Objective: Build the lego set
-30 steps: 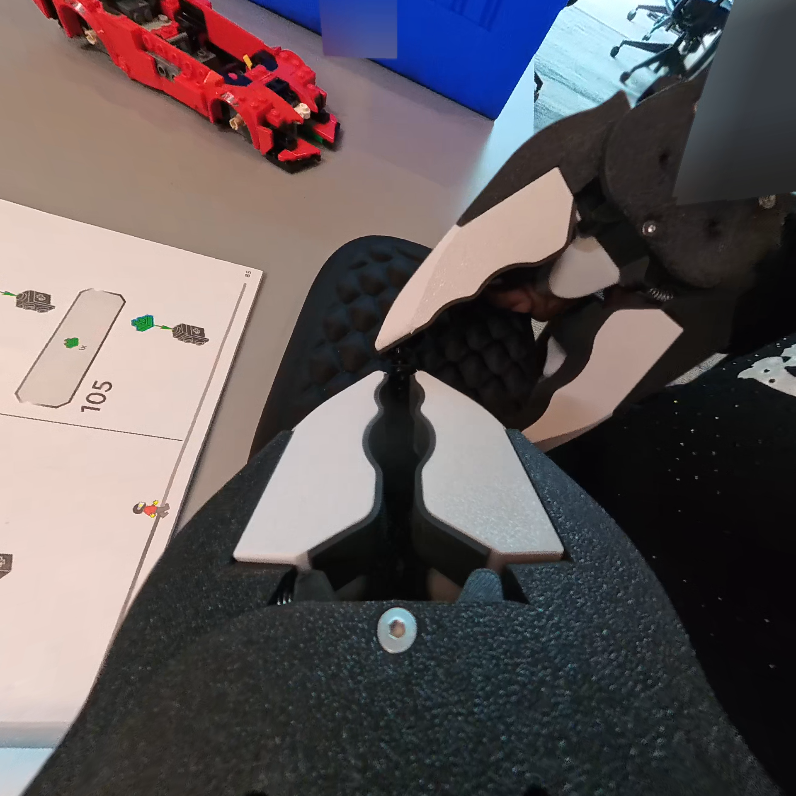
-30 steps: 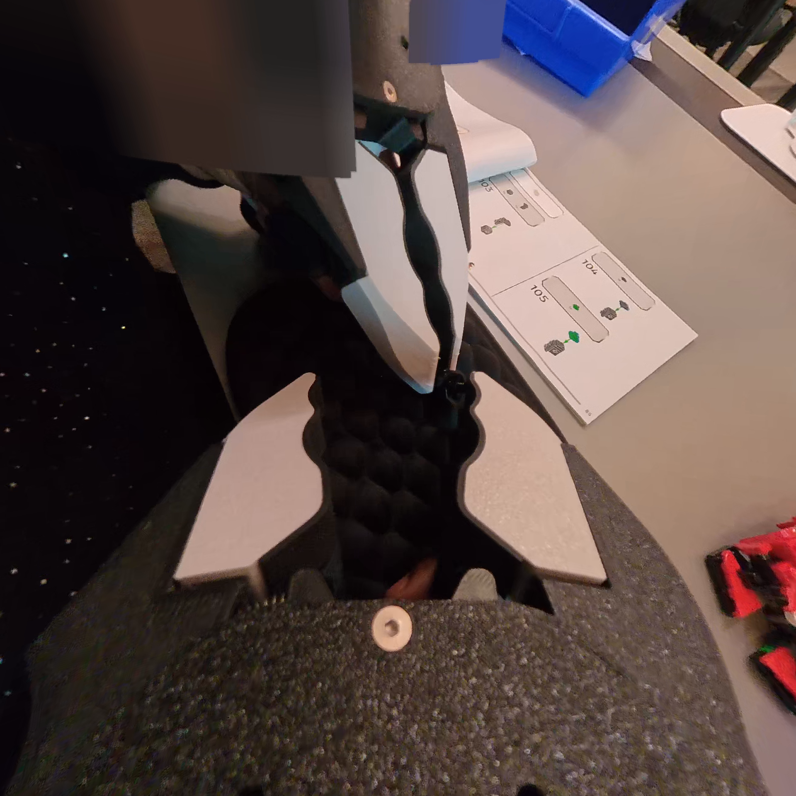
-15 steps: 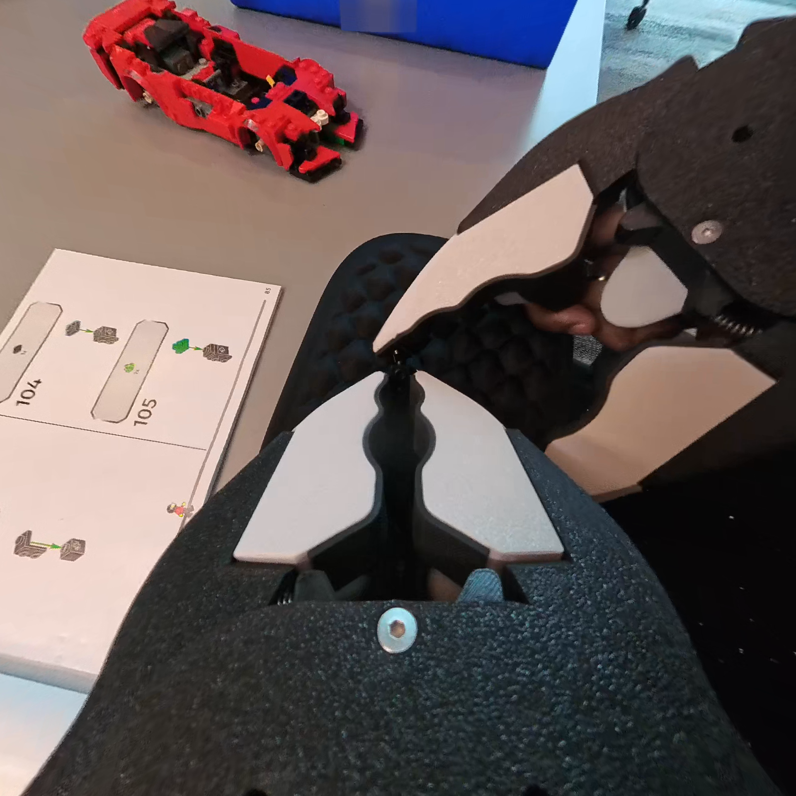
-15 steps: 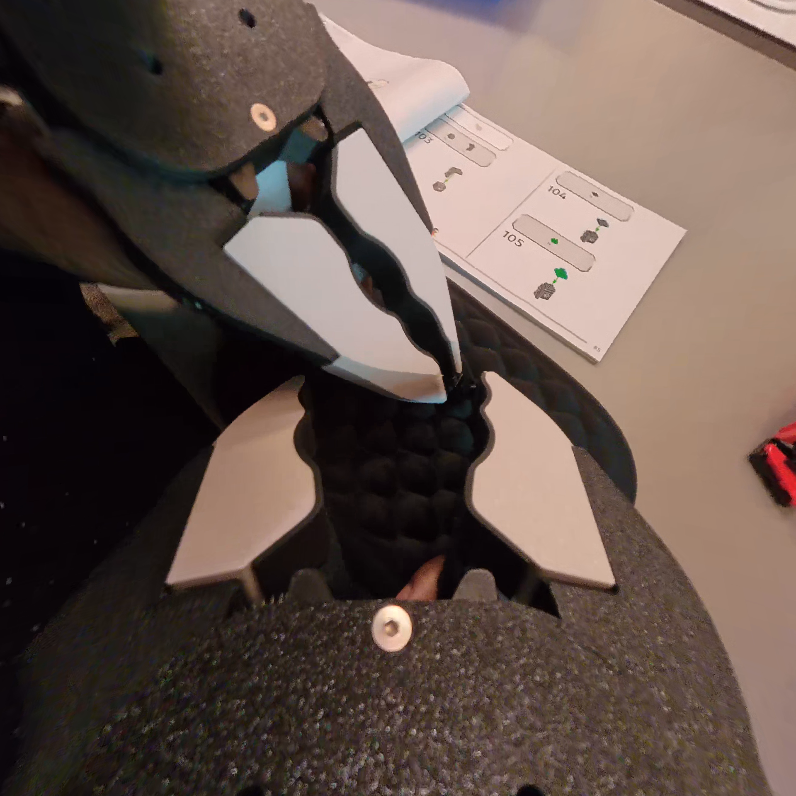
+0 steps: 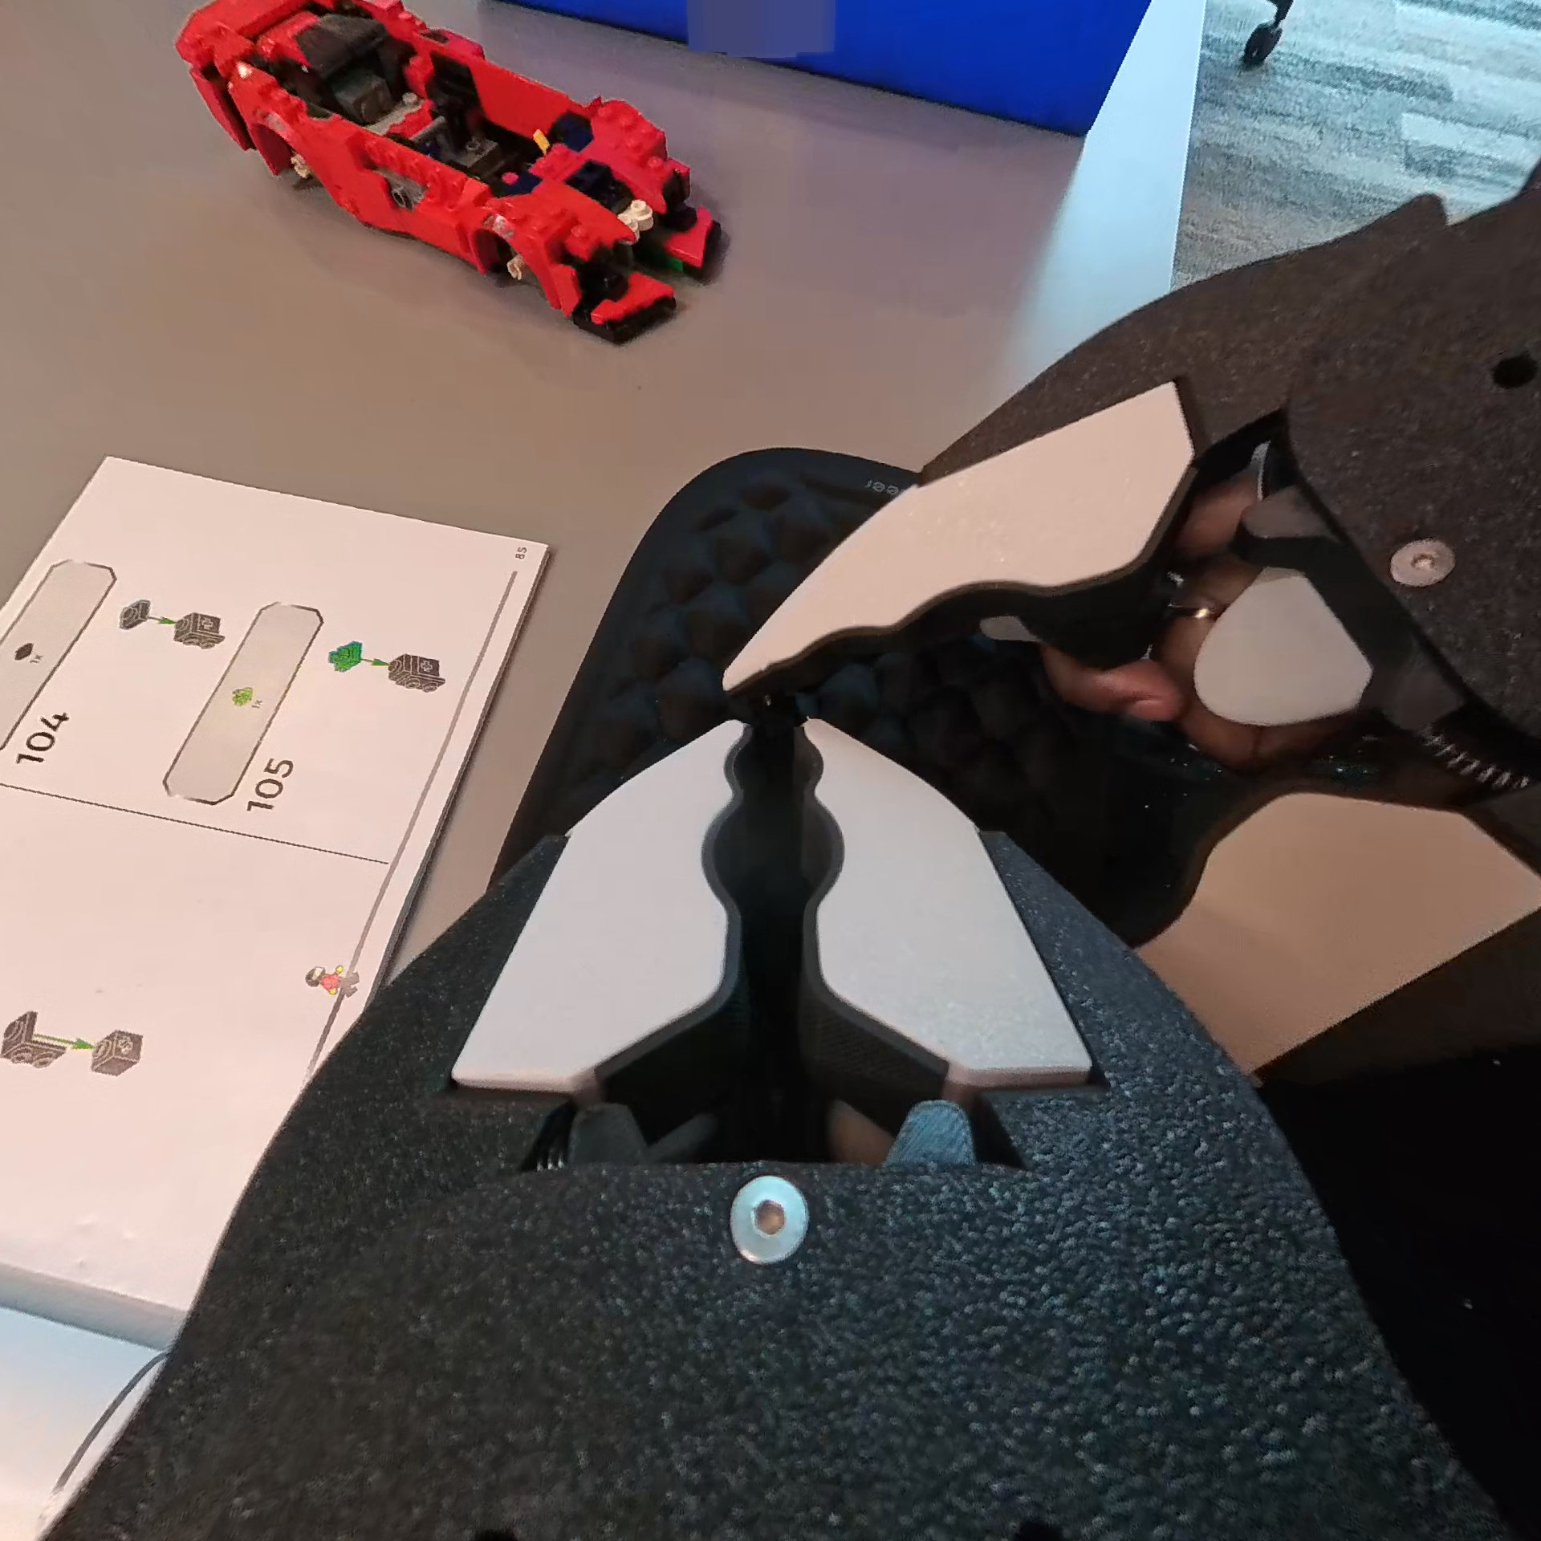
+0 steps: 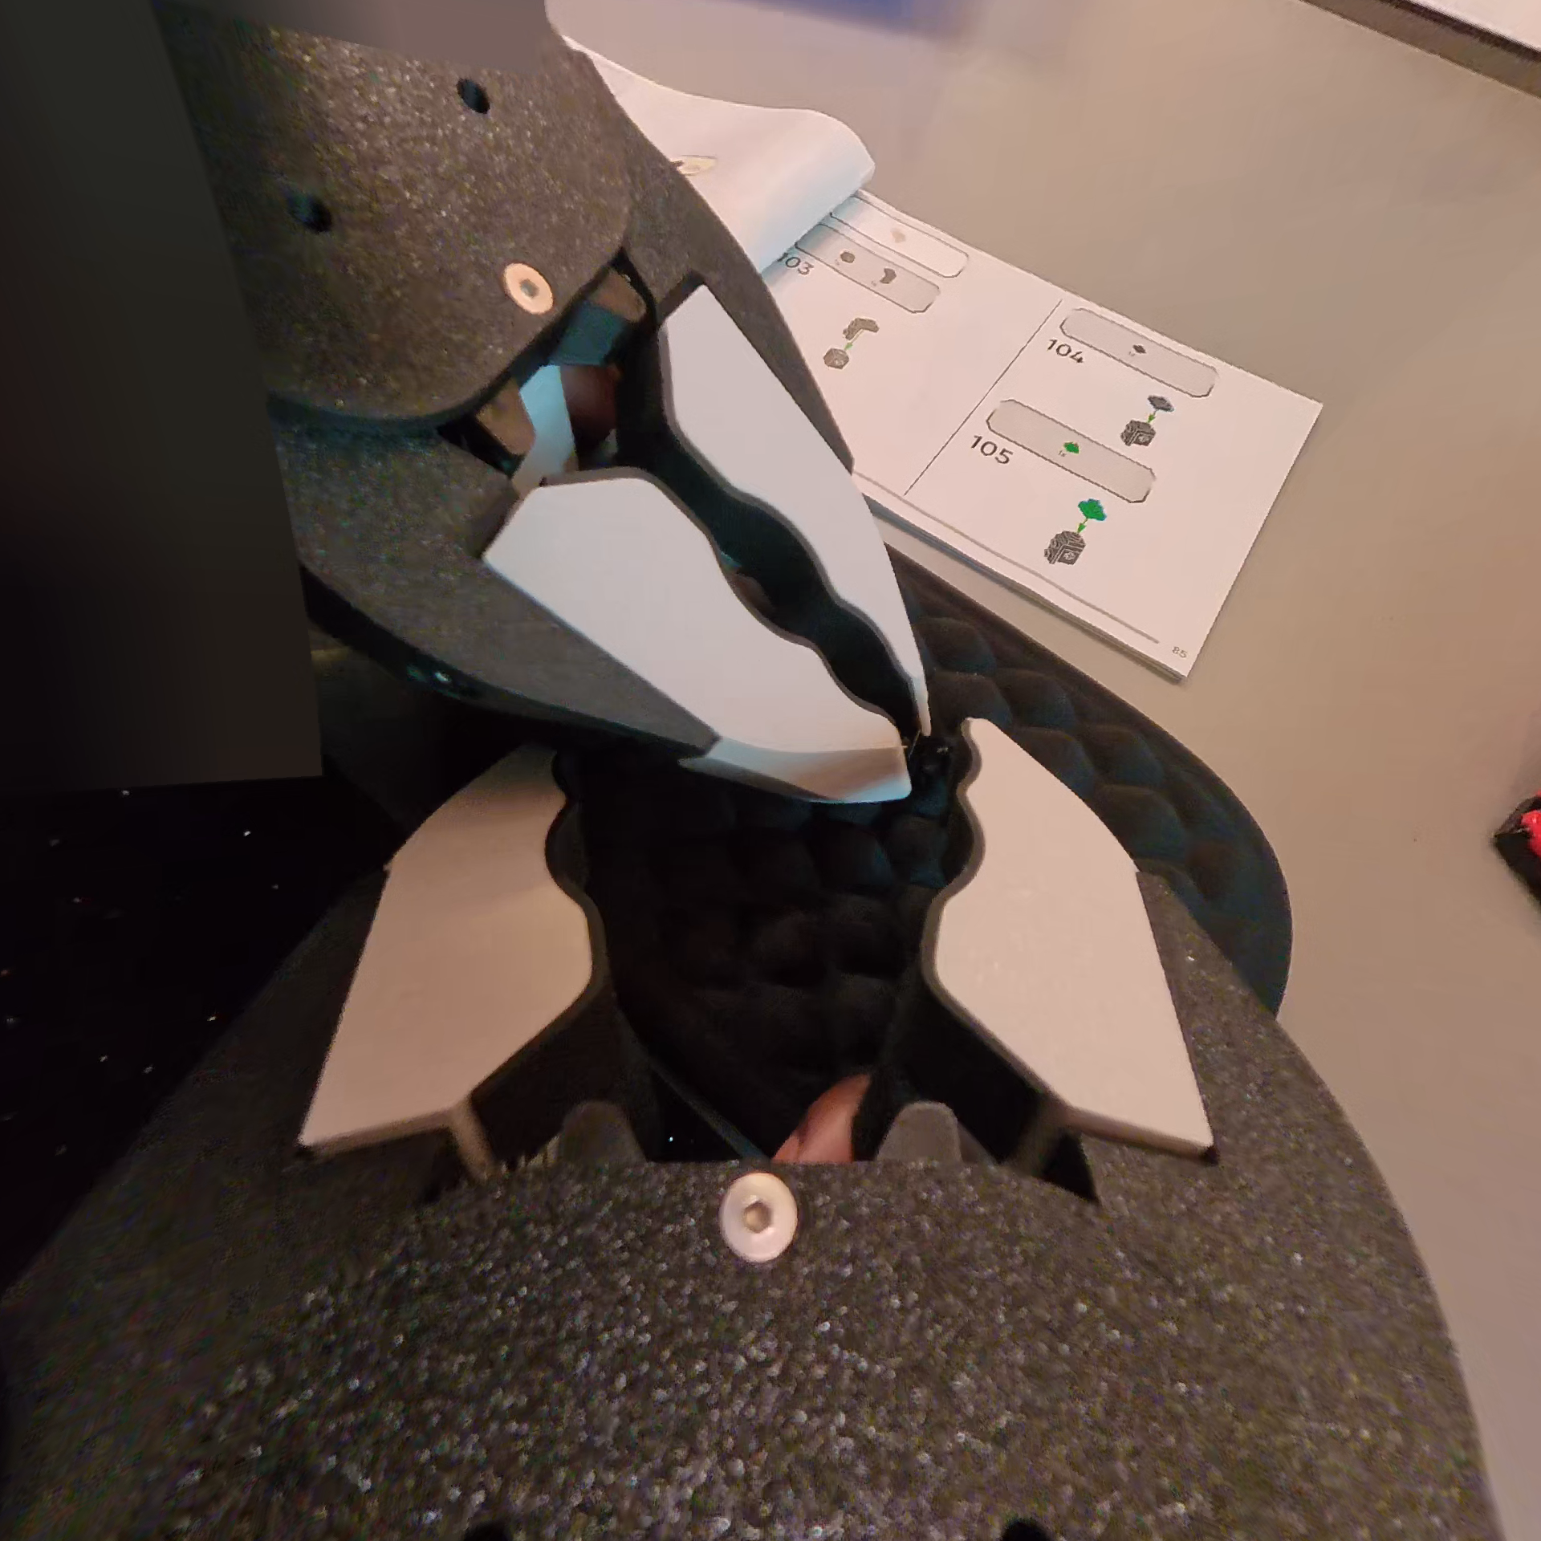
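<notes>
Grey table (image 5: 250, 400); carpet (image 5: 1351, 108) beyond its edge. Left gripper (image 5: 771, 730) pinched on a small black piece (image 5: 771, 715) above a black mat (image 5: 709, 584). Right gripper (image 6: 759, 750) gapes, empty, one tip at the piece. Red car (image 5: 450, 158) and manual (image 5: 208, 792) lie apart.

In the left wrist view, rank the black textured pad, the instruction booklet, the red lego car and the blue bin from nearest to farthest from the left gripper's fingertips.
From the left gripper:
1. Black textured pad, directly beneath the tips.
2. Instruction booklet, to the left on the table.
3. Red lego car, farther ahead, left.
4. Blue bin, at the table's far edge.
</notes>
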Tool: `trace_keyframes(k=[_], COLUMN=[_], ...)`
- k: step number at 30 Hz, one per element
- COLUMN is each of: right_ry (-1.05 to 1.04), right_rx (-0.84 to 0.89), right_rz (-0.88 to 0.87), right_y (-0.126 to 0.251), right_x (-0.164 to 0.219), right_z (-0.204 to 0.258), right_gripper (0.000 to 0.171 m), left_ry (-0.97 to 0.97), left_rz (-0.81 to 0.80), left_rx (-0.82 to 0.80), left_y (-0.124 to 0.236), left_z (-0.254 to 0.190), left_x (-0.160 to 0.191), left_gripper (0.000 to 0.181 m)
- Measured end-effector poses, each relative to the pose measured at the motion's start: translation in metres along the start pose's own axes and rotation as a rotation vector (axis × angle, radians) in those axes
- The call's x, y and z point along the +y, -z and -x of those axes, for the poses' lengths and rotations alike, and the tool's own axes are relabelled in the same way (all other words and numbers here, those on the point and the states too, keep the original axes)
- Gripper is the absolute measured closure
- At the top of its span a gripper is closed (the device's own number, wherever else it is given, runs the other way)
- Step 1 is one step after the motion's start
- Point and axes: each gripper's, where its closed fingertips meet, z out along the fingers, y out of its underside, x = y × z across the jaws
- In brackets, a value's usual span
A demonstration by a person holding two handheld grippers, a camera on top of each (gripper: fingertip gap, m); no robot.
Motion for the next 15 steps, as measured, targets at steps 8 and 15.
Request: trace_keyframes(k=[8,15], right_ry=[0.036,-0.003], right_rx=[-0.09,-0.206], right_rz=[-0.024,-0.041], right_y=[0.006,0.013], right_x=[-0.004,-0.005], right_z=[0.002,0.003], right_gripper=[0.084,0.084], left_ry=[0.017,0.01], left_rz=[-0.038,-0.053], left_rx=[0.026,0.016], left_y=[0.003,0.005], left_z=[0.0,0.0], left_x=[-0.003,-0.004], left_gripper=[0.174,0.174])
